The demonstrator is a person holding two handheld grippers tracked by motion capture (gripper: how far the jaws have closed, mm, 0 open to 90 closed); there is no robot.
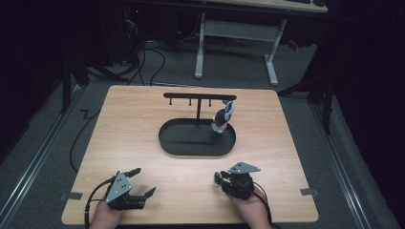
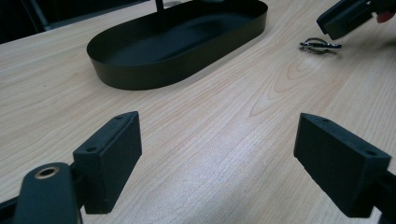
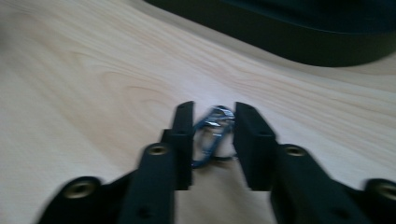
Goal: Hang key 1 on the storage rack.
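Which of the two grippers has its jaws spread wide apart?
The left gripper: its jaws stand far apart over bare table with nothing between them. The right gripper has its jaws drawn narrow around a small metal clip.

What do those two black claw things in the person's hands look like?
Both are black. The left gripper and right gripper each carry a grey three-cornered plate on top and trail a black cable. Their jaws are blocky black pads with small screw holes, and brass-coloured rings sit at the joints.
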